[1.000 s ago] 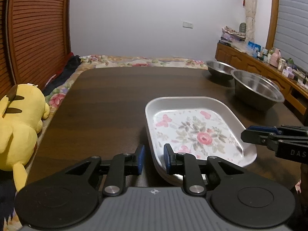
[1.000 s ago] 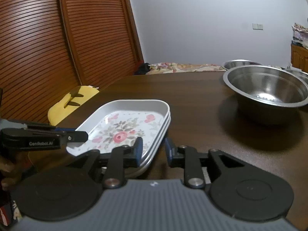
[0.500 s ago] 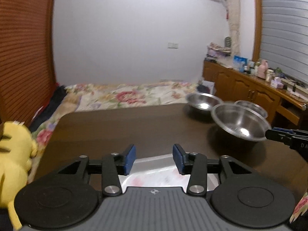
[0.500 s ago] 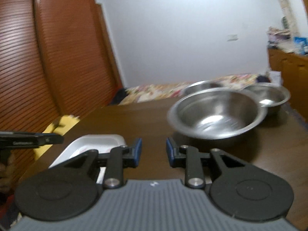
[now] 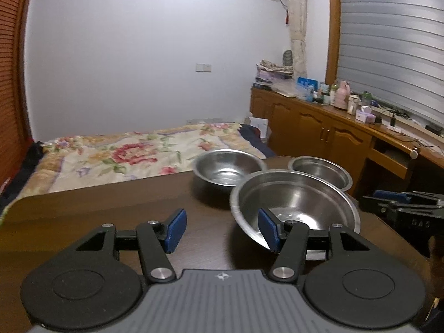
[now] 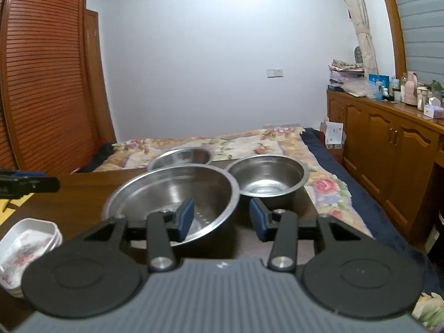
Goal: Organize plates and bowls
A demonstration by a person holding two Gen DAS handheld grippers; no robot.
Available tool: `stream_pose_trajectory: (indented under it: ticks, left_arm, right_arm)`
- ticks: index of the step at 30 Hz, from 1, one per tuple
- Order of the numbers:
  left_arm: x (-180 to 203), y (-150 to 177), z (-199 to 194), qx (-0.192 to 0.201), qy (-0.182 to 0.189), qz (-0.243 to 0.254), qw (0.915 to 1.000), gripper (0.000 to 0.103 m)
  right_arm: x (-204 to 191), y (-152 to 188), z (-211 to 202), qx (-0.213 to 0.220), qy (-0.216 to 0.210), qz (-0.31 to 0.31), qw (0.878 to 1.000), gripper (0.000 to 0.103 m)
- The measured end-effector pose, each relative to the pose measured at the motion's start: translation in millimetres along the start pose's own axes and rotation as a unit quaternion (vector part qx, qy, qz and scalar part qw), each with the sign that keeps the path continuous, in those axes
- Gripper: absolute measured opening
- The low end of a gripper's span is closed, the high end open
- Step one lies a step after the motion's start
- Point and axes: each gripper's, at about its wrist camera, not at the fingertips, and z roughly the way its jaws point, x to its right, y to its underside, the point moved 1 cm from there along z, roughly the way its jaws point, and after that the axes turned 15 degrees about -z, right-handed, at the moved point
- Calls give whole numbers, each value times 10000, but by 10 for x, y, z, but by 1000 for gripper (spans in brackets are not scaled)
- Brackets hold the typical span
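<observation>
Three steel bowls stand at the far right of the dark table (image 5: 111, 208). The large bowl (image 5: 294, 202) is nearest, with two smaller bowls (image 5: 227, 166) (image 5: 319, 170) behind it. My left gripper (image 5: 222, 230) hovers just left of the large bowl, jaws opening, with only table between them. In the right wrist view the large bowl (image 6: 172, 194) lies straight ahead. My right gripper (image 6: 220, 220) hangs over its near right rim, jaws opening, pads touching nothing. A stack of floral plates (image 6: 27, 238) sits at the lower left.
A bed with a floral quilt (image 5: 125, 155) lies past the table's far edge. A wooden cabinet (image 6: 388, 144) topped with bottles runs along the right wall. Louvred wooden doors (image 6: 41, 83) stand at the left. The right gripper (image 5: 399, 208) shows at the left view's edge.
Both grippers have left the floral plates, risen and swung towards the steel bowls. The jaws of both have widened. The plates now lie low and to the left of the right gripper.
</observation>
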Motion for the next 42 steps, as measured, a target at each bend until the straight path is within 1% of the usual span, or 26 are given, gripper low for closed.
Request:
stream_pose_trajectory:
  ticks: [2,3,4,6,9,13,18,23,29,30,31,32,33,34,37,42]
  left_arm:
    - [36,18,84,-82,23,37,10000,60]
    - [65,30,145,-152,5,88,9998,60]
    - [71,43,176,-202,-2,115,9997,60]
    - [87,57,264,-309,9,100,9995,60]
    - [79,61,369,-422,-8,61,9991,56]
    - [59,54,466,-588,-14,-161,9981,49]
    - [112,26,508,-638,-11,-154,9978,44]
    - [123,22,559,-704,-42,-174,9974,40]
    - [121,8,618,-780,-105,-188,9967,30]
    - [118,5,610,-777,-93,-200,9967,28]
    - [117,7,605,-778,-80,-207,9967,27]
    - [117,8,599,-792,-81,-209,9966,26]
    - [119,11,600,-803,-90,-202,9965,22]
    - [121,13,595,-821,-107,-188,9964,21]
    - [124,4,560,-814,-90,-191,9965,22]
    - [120,-9,427,-731,-18,-225,9971,22]
  right_arm:
    - [-5,-4,64,-29,-31,42,10000,47]
    - [-13,3,82,-36,-16,36,10000,49]
    - [-21,10,108,-47,3,22,10000,54]
    - [-9,28,150,-75,7,40,10000,57]
    - [5,58,213,-151,-50,112,9998,57]
    - [14,60,273,-202,-135,233,9994,57]
    - [23,25,323,-237,-193,385,9988,56]
    - [53,54,422,-391,-293,553,9973,56]
    - [105,92,483,-500,-387,874,9942,46]
    - [110,91,478,-491,-431,919,9936,43]
    - [109,95,484,-499,-468,954,9931,38]
    - [108,98,482,-502,-508,987,9925,37]
    - [105,102,479,-505,-546,1009,9921,33]
    - [104,107,480,-514,-573,1033,9917,29]
    - [99,107,466,-503,-622,1080,9909,23]
    - [82,91,423,-500,-670,1086,9906,22]
